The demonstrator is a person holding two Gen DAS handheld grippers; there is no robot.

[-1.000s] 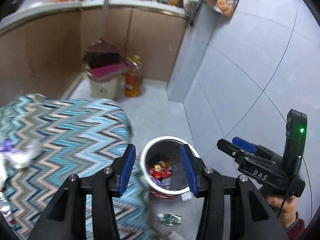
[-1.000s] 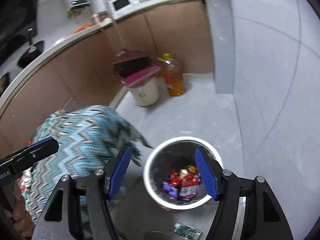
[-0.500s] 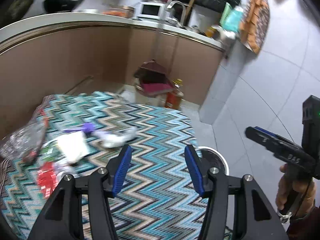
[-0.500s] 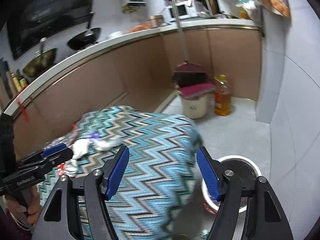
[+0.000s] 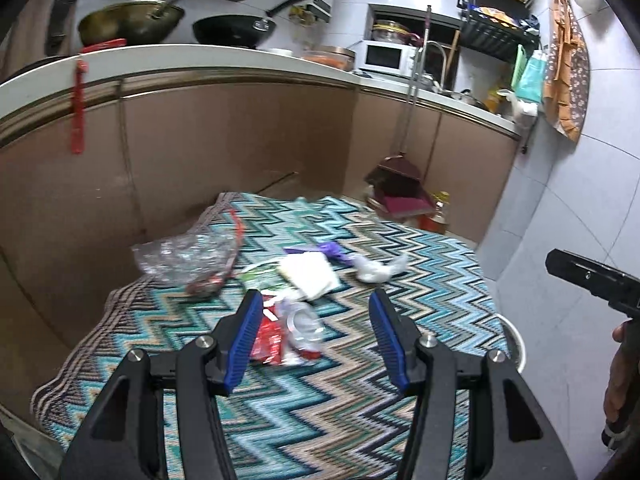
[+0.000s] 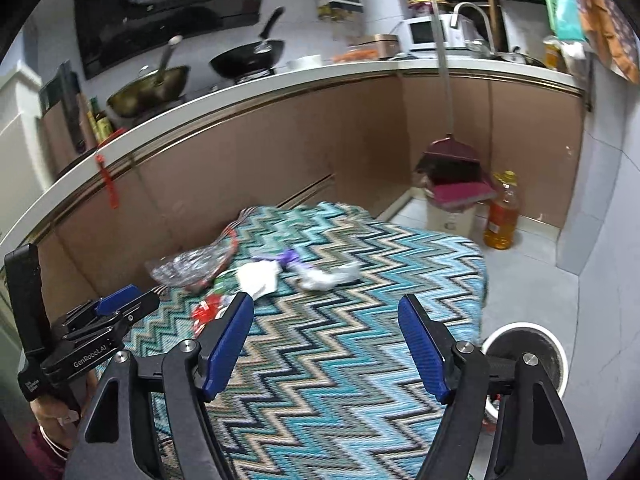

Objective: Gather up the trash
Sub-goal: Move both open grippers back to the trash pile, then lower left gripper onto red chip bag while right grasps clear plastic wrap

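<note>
We hold L gripper (image 5: pixel 316 336) & R gripper (image 6: pixel 326 344) wide, empty, above trash pile (image 5: pixel 288 280) on zigzag cloth (image 5: pixel 320 420); bin (image 6: pixel 532 356) beside.

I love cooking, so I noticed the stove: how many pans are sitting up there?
2. A brass-coloured wok sits at the left end of the counter; a black frying pan sits just to its right. Others may be hidden.

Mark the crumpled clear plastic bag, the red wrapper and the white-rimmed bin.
Crumpled clear plastic bag (image 5: pixel 184 258), left wrist view, middle.
Red wrapper (image 5: pixel 270 336), left wrist view, centre.
White-rimmed bin (image 6: pixel 524 326), right wrist view, far rim.
</note>
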